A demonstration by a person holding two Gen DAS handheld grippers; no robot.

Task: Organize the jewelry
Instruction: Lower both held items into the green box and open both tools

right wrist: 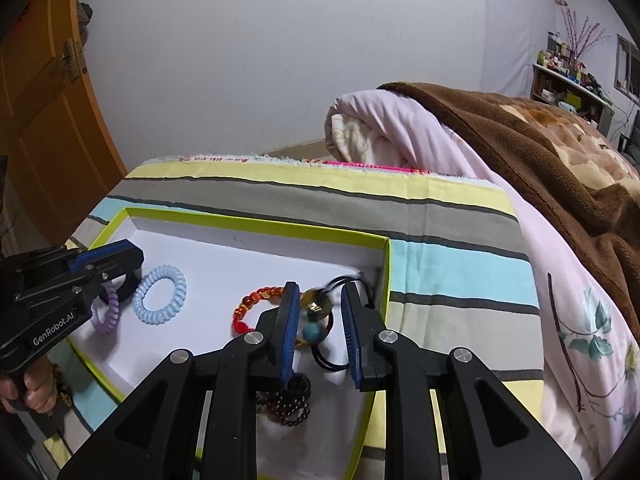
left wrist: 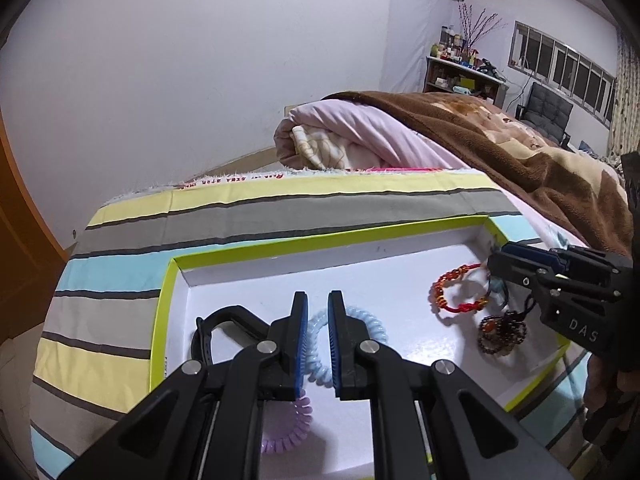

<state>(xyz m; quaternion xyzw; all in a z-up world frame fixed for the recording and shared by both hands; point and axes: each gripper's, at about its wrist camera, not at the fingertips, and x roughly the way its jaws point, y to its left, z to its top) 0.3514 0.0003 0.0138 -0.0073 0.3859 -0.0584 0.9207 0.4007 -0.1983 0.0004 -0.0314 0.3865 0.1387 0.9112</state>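
Two coil ties (blue, purple), one tray

Tray lies on bed; coil ties at tray's left end, bracelets right; folded quilt behind.

Bed with striped sheet carried a shallow green-rimmed tray near its foot edge; rolled pink quilt and brown blanket lay behind.
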